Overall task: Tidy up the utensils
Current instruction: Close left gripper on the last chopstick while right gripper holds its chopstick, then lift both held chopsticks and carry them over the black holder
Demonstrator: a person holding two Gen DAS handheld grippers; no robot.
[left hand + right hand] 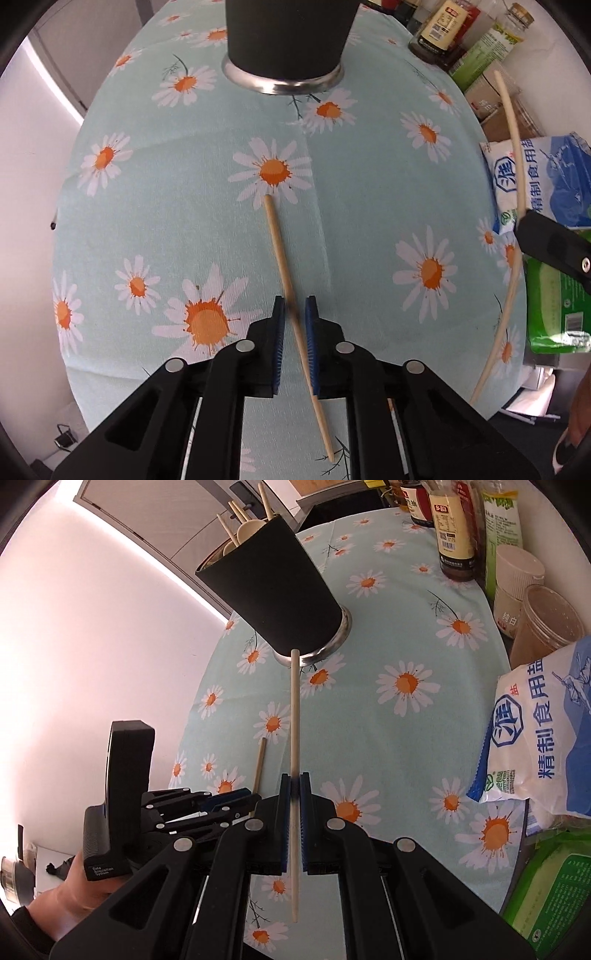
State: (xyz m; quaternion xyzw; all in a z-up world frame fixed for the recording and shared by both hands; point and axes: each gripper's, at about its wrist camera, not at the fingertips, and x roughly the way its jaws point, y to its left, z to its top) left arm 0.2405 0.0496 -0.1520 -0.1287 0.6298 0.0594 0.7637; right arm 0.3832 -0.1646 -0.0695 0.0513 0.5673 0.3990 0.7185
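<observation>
Left wrist view: the left claw point(294, 317) points steeply down at the daisy-print tabletop point(369, 206), its blue pads drawn in around a tan chopstick point(291, 302) that lies flat on the cloth. A sliver of gap shows on either side, so whether the pads already pinch it is hard to tell; the jaws are all but shut. The grip sits near mid-length, probably so the stick lifts level instead of tipping.

In the right wrist view, the right claw point(294, 792) is clamped on a pale chopstick point(294, 738), held clear of the cloth with its far tip aimed toward the black utensil cup point(273, 590). That cup stands on a metal base at the far side of the tabletop and already holds several sticks and a spoon, so it looks like the intended home for both. Salt bag point(543, 746) and sauce bottles point(452, 528) crowd the right edge, well apart from the work.
</observation>
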